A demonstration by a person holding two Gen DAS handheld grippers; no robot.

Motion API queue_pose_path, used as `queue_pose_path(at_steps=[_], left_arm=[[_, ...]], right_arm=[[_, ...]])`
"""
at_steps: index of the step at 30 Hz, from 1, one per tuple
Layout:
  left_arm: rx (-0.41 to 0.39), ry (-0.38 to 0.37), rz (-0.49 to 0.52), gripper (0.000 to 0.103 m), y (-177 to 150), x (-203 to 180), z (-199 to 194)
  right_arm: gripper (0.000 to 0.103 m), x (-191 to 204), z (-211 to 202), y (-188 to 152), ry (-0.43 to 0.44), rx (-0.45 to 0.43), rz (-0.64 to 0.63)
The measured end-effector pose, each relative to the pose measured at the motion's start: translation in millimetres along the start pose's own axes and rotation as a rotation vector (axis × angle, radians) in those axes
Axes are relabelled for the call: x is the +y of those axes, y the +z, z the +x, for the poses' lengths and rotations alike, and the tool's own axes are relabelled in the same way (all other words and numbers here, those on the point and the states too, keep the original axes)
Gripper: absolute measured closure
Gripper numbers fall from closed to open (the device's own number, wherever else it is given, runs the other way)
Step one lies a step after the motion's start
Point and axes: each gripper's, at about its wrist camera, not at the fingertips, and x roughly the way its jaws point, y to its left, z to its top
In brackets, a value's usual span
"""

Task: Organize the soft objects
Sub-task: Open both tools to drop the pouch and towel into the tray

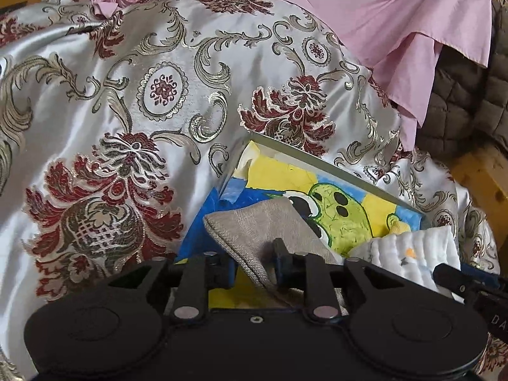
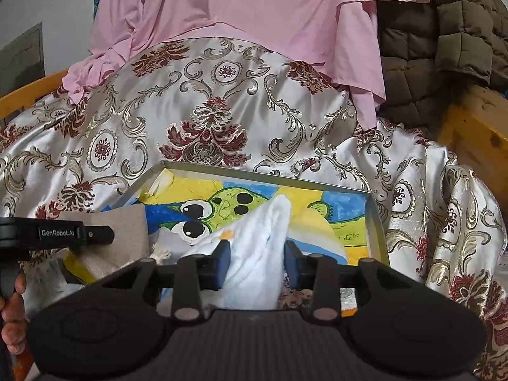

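A shallow metal tray with a painted green cartoon figure lies on a patterned satin cover. In the left wrist view a folded beige woven cloth rests in the tray's left part. My left gripper straddles its near corner, open, with a gap at the left pad. In the right wrist view a white quilted cloth stands peaked in the tray between the fingers of my right gripper, whose jaws stand apart and loose around it. The beige cloth and left gripper show at the left.
The silver and red brocade cover drapes over a rounded mound behind the tray. Pink fabric hangs over its top, with a brown quilted jacket at the right. Wooden frame parts border the right side. A hand holds the left gripper.
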Motion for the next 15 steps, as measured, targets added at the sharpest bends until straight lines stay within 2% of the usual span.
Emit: queue_pose_path(at_steps=[7, 12, 15], left_arm=[[-0.02, -0.005, 0.012, 0.052, -0.6, -3.5, -22.0], [-0.035, -0.021, 0.02, 0.05, 0.8, -10.6, -46.8], [-0.071, -0.047, 0.032, 0.045, -0.4, -15.6, -72.2]], right_arm=[[0.041, -0.2, -17.5, 4.6, 0.0, -0.025, -0.003], [0.031, 0.5, -42.8, 9.8, 0.008, -0.061, 0.007], [0.025, 2.4, -65.1, 11.1, 0.023, -0.1, 0.012]])
